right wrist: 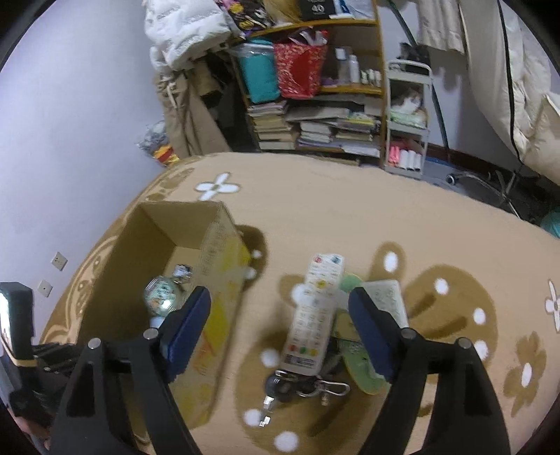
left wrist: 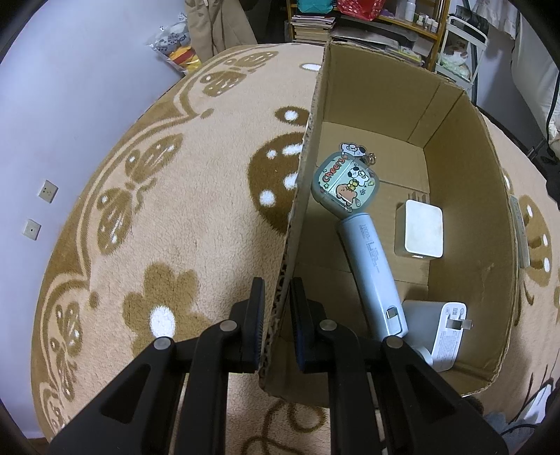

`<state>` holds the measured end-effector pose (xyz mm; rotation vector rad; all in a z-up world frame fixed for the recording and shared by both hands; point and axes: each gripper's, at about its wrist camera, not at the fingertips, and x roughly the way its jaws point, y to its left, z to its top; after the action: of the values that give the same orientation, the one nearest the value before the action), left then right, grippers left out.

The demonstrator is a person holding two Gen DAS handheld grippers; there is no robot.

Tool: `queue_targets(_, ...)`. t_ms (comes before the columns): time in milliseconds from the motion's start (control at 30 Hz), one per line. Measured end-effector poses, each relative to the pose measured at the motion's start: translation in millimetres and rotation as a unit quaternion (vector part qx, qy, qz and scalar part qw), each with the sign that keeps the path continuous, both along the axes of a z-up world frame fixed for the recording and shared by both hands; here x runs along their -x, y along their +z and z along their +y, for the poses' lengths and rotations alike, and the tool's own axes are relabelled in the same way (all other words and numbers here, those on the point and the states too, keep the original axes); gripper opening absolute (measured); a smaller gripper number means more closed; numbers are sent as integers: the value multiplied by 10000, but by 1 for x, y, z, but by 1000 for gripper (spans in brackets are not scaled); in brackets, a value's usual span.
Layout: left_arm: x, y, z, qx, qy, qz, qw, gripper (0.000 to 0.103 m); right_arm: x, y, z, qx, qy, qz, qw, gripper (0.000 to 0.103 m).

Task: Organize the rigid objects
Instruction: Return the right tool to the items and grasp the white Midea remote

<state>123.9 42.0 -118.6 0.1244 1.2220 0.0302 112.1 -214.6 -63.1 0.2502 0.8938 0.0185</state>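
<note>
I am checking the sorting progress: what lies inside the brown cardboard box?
Inside the brown cardboard box: a cartoon-printed handheld fan, a white square block, a white plug charger. The fan partly covers the charger.

"Cheers" on earbud case [left wrist: 341,182], "40" on black box [right wrist: 312,8]

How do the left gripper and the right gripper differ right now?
The left gripper is shut on the wall of the cardboard box; the right gripper is open and holds nothing. The left gripper is at the box rim, while the right gripper hangs over the rug beside the box, above the remote control and keys. Both have black arms and dark blue pads.
</note>
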Motion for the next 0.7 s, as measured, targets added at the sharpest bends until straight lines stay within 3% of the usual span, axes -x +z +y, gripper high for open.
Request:
queue_targets(300, -1, 0, -1, -25, -17, -8, 10000, 13, 3, -35, -38, -7, -390, 288, 9988, 86)
queue_targets(700, -1, 0, -1, -37, -28, -14, 10000, 13, 3, -83, -74, -399, -894, 539, 9937, 86)
